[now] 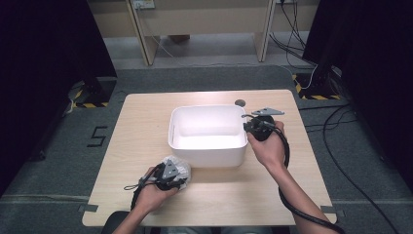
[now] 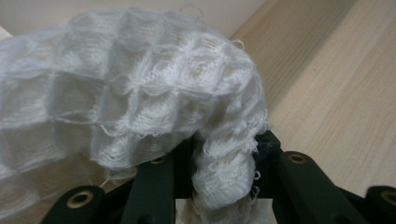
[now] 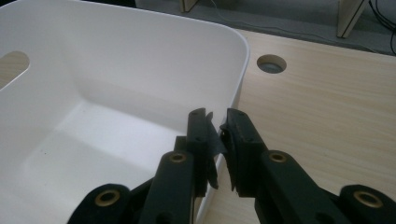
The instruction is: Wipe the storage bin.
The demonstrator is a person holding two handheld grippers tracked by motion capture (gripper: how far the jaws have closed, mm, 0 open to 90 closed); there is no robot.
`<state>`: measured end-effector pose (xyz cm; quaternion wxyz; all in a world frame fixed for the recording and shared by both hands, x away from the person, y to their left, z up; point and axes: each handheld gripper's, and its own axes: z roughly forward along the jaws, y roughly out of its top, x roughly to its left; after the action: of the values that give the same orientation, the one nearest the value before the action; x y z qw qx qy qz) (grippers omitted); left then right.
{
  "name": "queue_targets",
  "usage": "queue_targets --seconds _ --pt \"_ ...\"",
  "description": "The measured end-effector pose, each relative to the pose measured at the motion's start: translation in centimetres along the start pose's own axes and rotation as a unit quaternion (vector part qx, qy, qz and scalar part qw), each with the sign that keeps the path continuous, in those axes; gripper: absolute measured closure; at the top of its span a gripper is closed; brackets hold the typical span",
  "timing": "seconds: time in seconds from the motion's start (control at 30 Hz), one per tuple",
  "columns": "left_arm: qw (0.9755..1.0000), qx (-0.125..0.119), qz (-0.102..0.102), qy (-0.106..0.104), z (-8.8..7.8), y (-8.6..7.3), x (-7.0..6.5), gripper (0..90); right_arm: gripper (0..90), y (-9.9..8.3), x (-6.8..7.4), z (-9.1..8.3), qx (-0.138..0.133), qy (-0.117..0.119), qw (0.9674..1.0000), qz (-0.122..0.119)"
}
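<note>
A white waffle-knit cloth lies bunched on the wooden table near its front left. My left gripper is shut on it; in the left gripper view a fold of the cloth is pinched between the black jaws of the left gripper, and the rest drapes over them. An empty white plastic bin stands at the table's middle. My right gripper sits at the bin's right wall. In the right gripper view the right gripper is shut on that wall's rim, one jaw inside the bin and one outside.
A round cable hole sits in the table just behind the bin's right corner. The bin has a handle slot in its far wall. Wooden furniture legs and floor cables lie beyond the table.
</note>
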<state>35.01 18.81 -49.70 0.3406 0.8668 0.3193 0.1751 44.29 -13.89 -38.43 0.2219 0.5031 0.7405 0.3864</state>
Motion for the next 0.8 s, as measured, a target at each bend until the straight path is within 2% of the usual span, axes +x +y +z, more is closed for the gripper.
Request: queue_targets --seconds 0.23,0.47,0.8 --pt "1.0 0.002 -0.008 -0.002 0.2 0.1 0.0 67.9 80.6 0.0 0.0 0.0 0.0 -0.001 1.0 0.0" --pt "0.9999 0.001 0.004 -0.012 0.5 0.6 -0.7 67.8 80.6 0.0 0.0 0.0 -0.001 -0.002 1.0 -0.001" --pt "0.9997 -0.012 0.006 -0.019 1.1 1.5 -1.6 67.7 80.6 0.0 0.0 0.0 -0.001 -0.001 1.0 -0.001"
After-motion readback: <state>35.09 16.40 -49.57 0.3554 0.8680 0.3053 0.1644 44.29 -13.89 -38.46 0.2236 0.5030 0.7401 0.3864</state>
